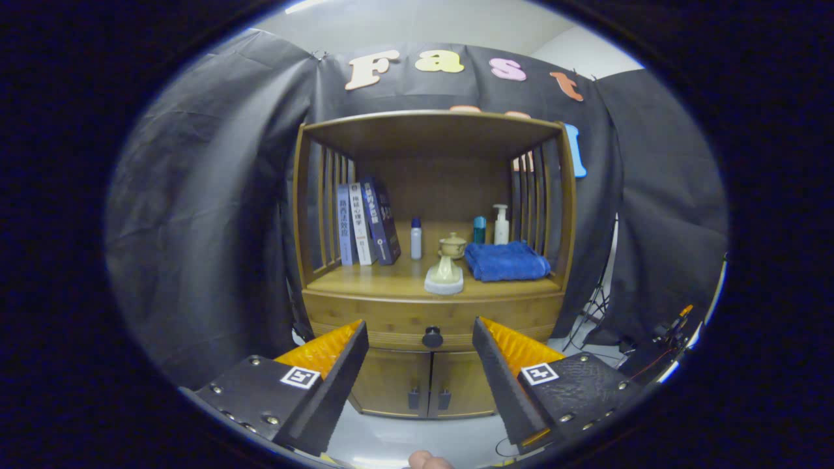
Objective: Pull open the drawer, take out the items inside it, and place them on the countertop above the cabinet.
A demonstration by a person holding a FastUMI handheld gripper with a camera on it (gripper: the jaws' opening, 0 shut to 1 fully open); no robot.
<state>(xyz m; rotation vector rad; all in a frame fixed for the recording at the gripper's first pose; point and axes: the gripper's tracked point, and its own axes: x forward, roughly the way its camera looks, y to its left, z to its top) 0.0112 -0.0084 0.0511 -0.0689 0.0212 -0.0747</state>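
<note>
gripper (420, 339) is spread wide w/ nothing between its fingers, held well short of the wooden cabinet (430, 260). the drawer (391, 319) sits closed under the surface (365, 281), its dark round knob (432, 337) showing in the gap between the two fingers, beyond them. drawer contents can't be seen since the front is flush. below the drawer are two small doors (430, 384), both closed, each w/ a small dark handle near the middle seam.

the open compartment above the surface has slatted sides & a top board. in it, at the slats on one side: three books (366, 223) standing, the outer one leaning on the others. next to them a small white bottle w/ blue cap (416, 238), upright. near the front middle a pale cream vase-like piece (445, 269) stands on a light grey base (444, 284); just behind it a small cream lidded jar (453, 245). at the other side a folded blue towel (506, 260) lies flat, & behind it a teal bottle (479, 230) & a white pump bottle (500, 225) stand close together near the back.

a bit of a person's finger (429, 461) shows below the gripper. floor (417, 436) under the cabinet is pale grey.
</note>
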